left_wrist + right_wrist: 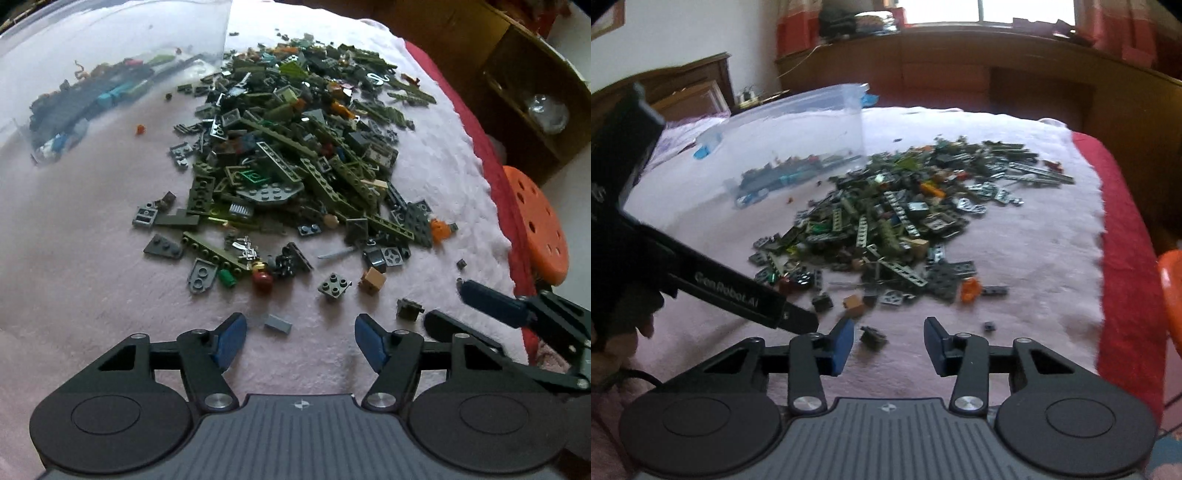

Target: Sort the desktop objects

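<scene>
On a pale fluffy blanket (92,258) we are hovering over a brick pile (291,147): left gripper (300,332) half-open straddling a grey brick (277,324) at lower centre, right gripper (888,339) half-open, empty.

Pile of plastic bricks (291,155), centre frame: hard, mostly matt olive and grey, few glossy facets. Blanket (92,258) beneath: pale pink fleece, fuzzy, matt. Bin (798,147), upper left: clear plastic, smooth, slightly hazy. Stool (535,229), right edge: orange plastic, smooth. Cabinet (524,74), upper right: brown wood, dull sheen. Left gripper (301,338), bottom: matt black plastic, blue rubbery pads (231,338), bright metal pivots.
</scene>
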